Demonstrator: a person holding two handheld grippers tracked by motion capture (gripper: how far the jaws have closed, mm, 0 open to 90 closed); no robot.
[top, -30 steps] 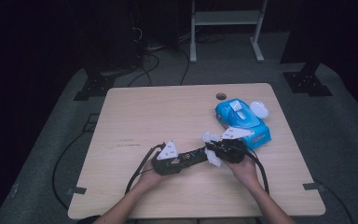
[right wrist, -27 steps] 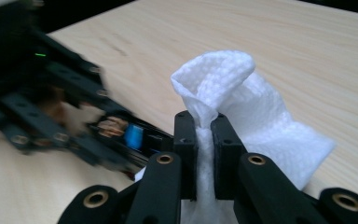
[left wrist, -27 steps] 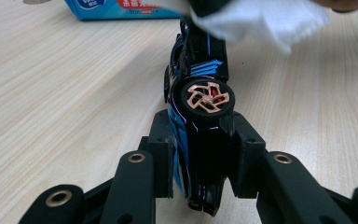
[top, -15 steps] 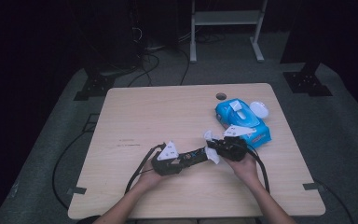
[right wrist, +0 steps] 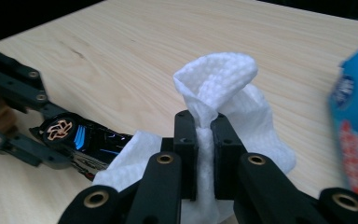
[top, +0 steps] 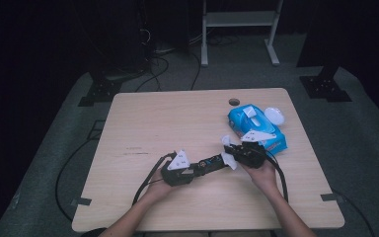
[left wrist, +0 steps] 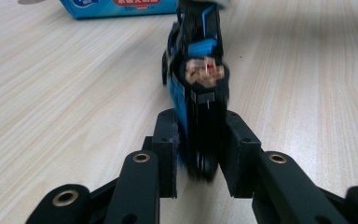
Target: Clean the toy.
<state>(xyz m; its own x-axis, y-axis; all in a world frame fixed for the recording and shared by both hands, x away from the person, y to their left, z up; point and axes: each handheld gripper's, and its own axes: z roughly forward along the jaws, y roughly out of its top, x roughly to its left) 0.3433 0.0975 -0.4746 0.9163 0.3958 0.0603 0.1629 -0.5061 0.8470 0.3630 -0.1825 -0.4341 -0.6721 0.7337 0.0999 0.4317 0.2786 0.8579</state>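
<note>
Item, toy car wiping, state at present: left gripper [top: 212,163], at the left of the table [top: 143,123] in the high view, has just been closing its jaws, and the left gripper view shows both pads now pressed against the sides of the toy car [left wrist: 198,93], so the grasp has gone from snug to firm; against the two earlier high views this hand sits in the same spot. Consequence, as a judgement: the car is braced steadily enough to take rubbing pressure. Toy car: black glossy body with bright blue stripes and panels, a copper-coloured wheel hub visible in the right gripper view [right wrist: 74,135], held low over the wood, nose pointing toward the other hand; surface detail is blurred in the left gripper view, so cleanliness cannot be told. Centre to right: white wipe [right wrist: 214,107], soft and embossed, crumpled into a peak above the pads and draped below them, its lower fold touching the car's near end. Right gripper [top: 229,153], jaws clenched on that wipe, has shifted slightly toward the car since the earliest high view, which reads as a wiping pass under way. Far right: blue wipe packet [top: 254,126] lying flat near the table's right edge, just beyond the right hand [top: 261,170], with its round white lid [top: 275,116] lying beside it
</note>
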